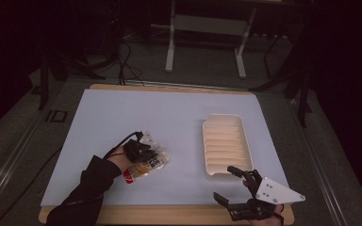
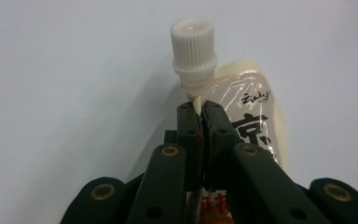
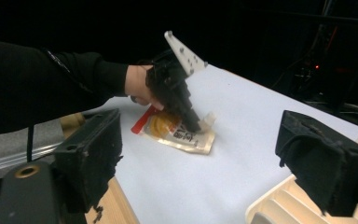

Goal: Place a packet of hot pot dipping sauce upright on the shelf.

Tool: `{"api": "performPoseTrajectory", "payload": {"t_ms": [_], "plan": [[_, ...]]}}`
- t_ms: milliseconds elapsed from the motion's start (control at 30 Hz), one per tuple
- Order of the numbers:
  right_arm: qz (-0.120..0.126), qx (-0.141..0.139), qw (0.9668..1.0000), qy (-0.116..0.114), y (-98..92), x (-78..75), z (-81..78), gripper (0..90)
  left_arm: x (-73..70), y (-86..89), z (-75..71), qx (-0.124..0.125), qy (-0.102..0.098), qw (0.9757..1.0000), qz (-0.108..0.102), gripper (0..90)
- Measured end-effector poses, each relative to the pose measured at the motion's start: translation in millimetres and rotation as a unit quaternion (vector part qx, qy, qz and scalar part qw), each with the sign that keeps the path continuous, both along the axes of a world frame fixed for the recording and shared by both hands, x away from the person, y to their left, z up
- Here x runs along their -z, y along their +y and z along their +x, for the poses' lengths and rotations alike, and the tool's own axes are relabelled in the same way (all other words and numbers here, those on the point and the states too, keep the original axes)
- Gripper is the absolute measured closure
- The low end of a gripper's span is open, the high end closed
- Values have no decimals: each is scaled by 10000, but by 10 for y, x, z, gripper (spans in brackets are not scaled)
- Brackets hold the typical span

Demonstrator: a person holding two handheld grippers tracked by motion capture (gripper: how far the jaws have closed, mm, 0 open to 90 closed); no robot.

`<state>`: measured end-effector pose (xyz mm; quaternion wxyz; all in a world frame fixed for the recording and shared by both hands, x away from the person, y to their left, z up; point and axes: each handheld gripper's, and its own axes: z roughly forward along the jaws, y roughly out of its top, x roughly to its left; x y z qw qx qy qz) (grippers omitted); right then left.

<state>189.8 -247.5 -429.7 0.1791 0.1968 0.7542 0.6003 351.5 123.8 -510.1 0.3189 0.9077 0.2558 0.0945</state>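
White ribbed tray [image 1: 226,147] on pale blue table top [image 1: 122,113], metal stand legs [image 1: 170,47] behind, dark floor

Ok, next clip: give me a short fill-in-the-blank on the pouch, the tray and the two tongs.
1. The left tongs are shut on the pouch just below its white ____.
2. The right tongs stand ____, holding nothing.
3. The ribbed tray has ____ in it.
4. The pouch lies to the ____ of the tray in the high view.

Missing words: cap; open; nothing; left
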Motion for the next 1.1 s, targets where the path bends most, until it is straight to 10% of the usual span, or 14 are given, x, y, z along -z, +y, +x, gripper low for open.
{"api": "performPoseTrajectory", "payload": {"t_ms": [733, 1100], "plan": [[80, -22, 10000, -51, -3, -7, -8, 184, -418, 68, -318, -152, -382, 9965, -727, 887], [104, -65, 9999, -101, -26, -22, 7, 138, -572, -44, -591, -325, -817, 9803, -1769, 886]]}}
